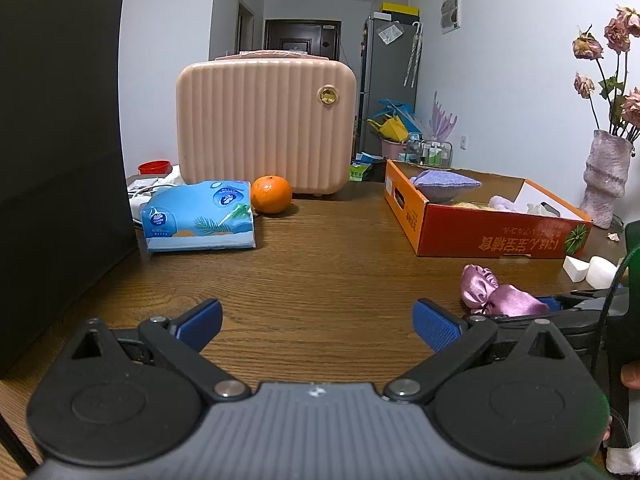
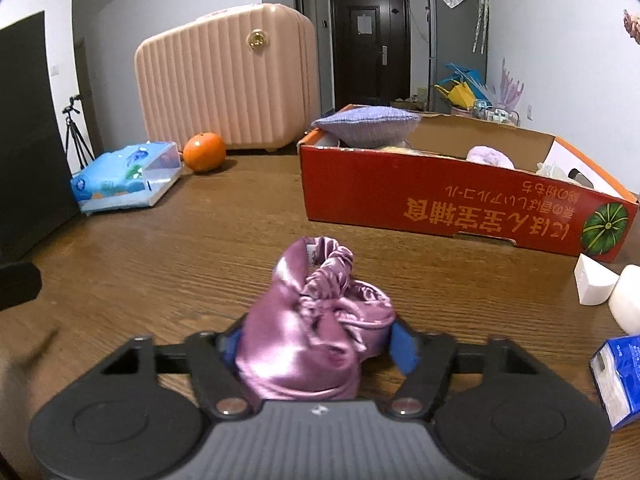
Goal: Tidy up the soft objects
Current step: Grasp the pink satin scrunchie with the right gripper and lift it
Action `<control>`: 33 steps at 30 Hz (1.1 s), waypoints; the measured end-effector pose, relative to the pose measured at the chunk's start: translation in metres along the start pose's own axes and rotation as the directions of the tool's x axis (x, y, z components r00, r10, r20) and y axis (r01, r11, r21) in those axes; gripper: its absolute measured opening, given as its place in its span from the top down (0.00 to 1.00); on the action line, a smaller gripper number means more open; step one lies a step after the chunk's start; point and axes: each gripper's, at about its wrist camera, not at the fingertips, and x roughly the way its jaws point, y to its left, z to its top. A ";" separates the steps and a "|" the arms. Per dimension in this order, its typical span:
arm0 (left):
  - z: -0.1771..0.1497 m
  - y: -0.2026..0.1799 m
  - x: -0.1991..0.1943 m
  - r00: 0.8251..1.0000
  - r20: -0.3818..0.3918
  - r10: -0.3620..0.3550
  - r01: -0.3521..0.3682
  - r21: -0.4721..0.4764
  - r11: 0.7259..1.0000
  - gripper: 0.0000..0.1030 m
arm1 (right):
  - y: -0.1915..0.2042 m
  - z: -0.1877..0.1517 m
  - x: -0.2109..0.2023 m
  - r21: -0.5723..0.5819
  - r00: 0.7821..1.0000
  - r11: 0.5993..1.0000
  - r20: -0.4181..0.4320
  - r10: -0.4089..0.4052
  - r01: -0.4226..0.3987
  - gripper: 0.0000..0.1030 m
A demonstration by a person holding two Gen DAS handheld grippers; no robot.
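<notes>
A shiny purple satin pouch (image 2: 312,340) lies on the wooden table, and the blue pads of my right gripper (image 2: 318,344) press on its two sides. In the left wrist view the same pouch (image 1: 496,292) shows at the right, with the right gripper (image 1: 580,308) behind it. My left gripper (image 1: 318,320) hovers low over bare table, open, with nothing between its fingers. Beyond the pouch stands an orange cardboard box (image 2: 440,200), also at the right in the left wrist view (image 1: 480,236). It holds a purple knitted cushion (image 2: 366,124) and a fluffy lilac item (image 2: 490,156).
A pink ribbed suitcase (image 1: 264,124) stands at the back, with an orange (image 1: 272,194) and a blue tissue pack (image 1: 200,216) in front. A black bag (image 1: 60,160) walls off the left. White sponges (image 2: 604,284), a blue carton (image 2: 618,376) and a vase (image 1: 604,176) sit right.
</notes>
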 end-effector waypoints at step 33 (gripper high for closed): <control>0.009 -0.034 -0.006 1.000 0.030 -0.007 0.007 0.016 1.000 0.00 | -0.063 -0.013 -0.084 0.028 0.967 0.998 0.248 -0.055 0.049 0.62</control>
